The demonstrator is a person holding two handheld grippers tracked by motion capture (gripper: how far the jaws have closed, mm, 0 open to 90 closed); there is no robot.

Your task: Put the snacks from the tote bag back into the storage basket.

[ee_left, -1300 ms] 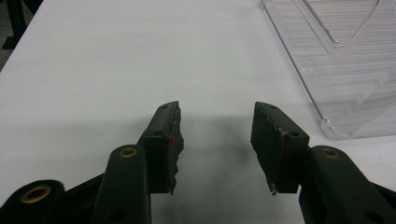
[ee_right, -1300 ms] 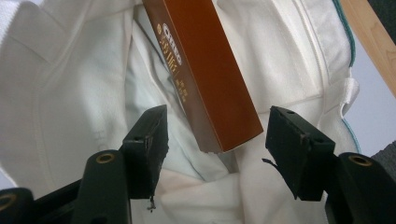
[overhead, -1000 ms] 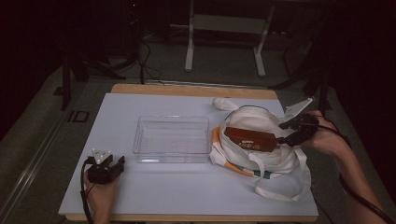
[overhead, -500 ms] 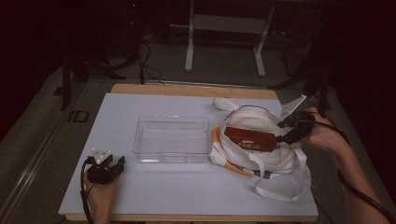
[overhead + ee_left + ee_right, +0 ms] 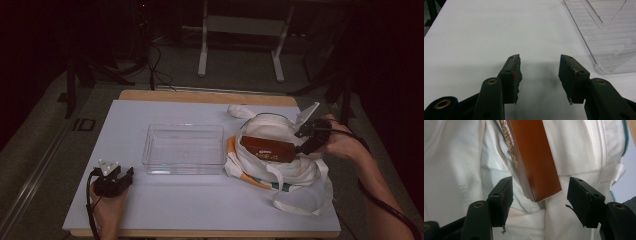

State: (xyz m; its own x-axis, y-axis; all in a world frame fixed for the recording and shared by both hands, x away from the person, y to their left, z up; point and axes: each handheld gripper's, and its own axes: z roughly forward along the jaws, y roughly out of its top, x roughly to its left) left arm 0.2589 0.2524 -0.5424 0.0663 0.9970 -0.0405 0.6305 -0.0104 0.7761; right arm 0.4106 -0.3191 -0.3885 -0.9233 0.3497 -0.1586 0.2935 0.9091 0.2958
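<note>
I judge this barely begun: my right gripper (image 5: 539,202), jaws just opened and unclamped, straddles the brown box (image 5: 267,149) lying on the white bag (image 5: 280,167); the clear tray (image 5: 184,149) waits, left gripper (image 5: 539,75) idle, agape

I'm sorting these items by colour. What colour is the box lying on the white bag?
The box is reddish brown with gold lettering, clearest in the right gripper view.
</note>
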